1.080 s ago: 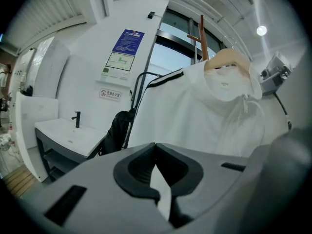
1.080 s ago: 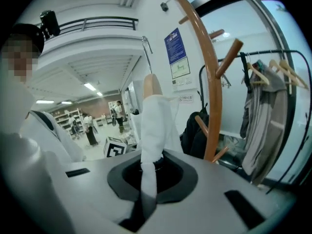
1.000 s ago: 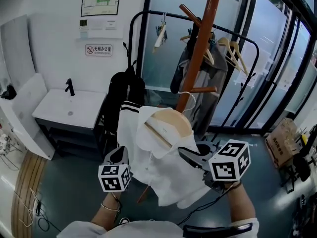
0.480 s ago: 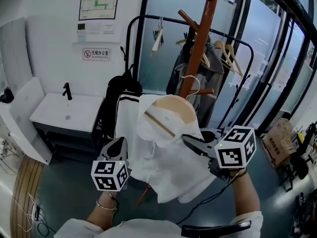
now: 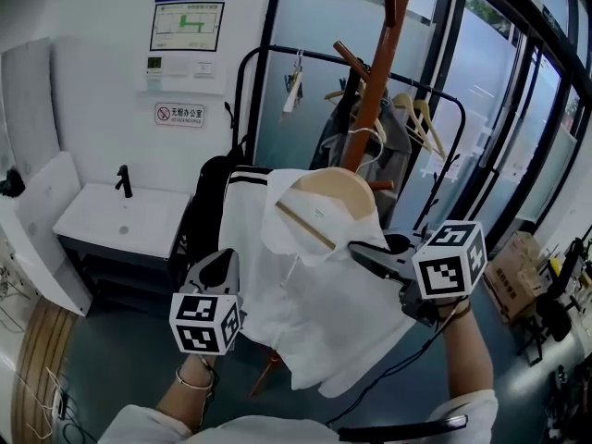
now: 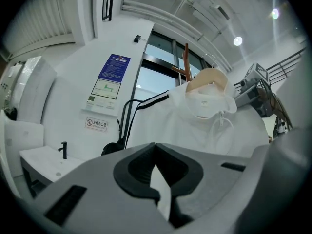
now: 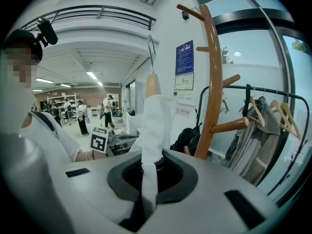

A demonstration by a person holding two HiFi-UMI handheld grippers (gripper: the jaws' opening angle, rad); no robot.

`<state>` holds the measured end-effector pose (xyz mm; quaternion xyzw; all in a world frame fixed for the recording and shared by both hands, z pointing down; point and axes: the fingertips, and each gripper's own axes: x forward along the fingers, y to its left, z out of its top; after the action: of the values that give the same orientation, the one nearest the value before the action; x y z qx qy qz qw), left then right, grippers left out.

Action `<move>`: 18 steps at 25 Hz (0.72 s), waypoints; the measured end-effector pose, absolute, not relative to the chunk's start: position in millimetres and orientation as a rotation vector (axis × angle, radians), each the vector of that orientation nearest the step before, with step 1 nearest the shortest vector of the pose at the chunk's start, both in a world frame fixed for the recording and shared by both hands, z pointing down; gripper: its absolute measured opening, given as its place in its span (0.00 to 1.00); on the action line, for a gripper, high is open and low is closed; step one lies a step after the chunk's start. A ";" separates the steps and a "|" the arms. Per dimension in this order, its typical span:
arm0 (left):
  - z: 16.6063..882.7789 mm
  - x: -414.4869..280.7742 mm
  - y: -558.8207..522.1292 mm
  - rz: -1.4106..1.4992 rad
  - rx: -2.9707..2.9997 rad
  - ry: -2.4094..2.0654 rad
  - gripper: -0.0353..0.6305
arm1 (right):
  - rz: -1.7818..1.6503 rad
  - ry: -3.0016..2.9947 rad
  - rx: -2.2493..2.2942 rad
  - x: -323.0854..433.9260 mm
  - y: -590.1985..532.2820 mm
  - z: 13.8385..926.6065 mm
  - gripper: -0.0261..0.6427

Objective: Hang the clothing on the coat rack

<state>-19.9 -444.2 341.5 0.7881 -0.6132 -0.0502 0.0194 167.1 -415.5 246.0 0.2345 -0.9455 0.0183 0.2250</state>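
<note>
Just before the post of the coat rack (image 5: 377, 72), the white shirt (image 5: 314, 294) hangs on its wooden hanger (image 5: 335, 197) between my grippers. I'd raise both ends evenly so the hook (image 7: 151, 57) clears an upper peg (image 5: 353, 60), I judge. My left gripper (image 6: 155, 146) and right gripper (image 7: 152, 162) are each pressed together, pinching shirt fabric.

Dark floor (image 5: 116, 345). Carries a white sink counter (image 5: 102, 220) along the left edge, a wooden coat rack (image 5: 375, 81) near the middle, a cardboard box (image 5: 513, 271) at the right edge, loose cables (image 5: 55, 410) in the near left corner.
</note>
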 end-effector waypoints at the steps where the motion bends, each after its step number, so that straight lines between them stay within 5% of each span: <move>1: 335.4 -17.3 -443.8 -0.159 2.462 -1.899 0.06 | 0.056 -2.607 0.651 168.2 -417.8 244.3 0.08; 18: 249.8 18.1 -428.9 -0.286 2.630 -1.822 0.06 | -0.070 -2.563 0.665 175.5 -425.1 203.8 0.08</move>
<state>18.1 -428.9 249.8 0.8183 -0.5668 -0.0890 -0.0352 175.5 -425.1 203.8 0.2433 -0.9384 -0.0257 0.2439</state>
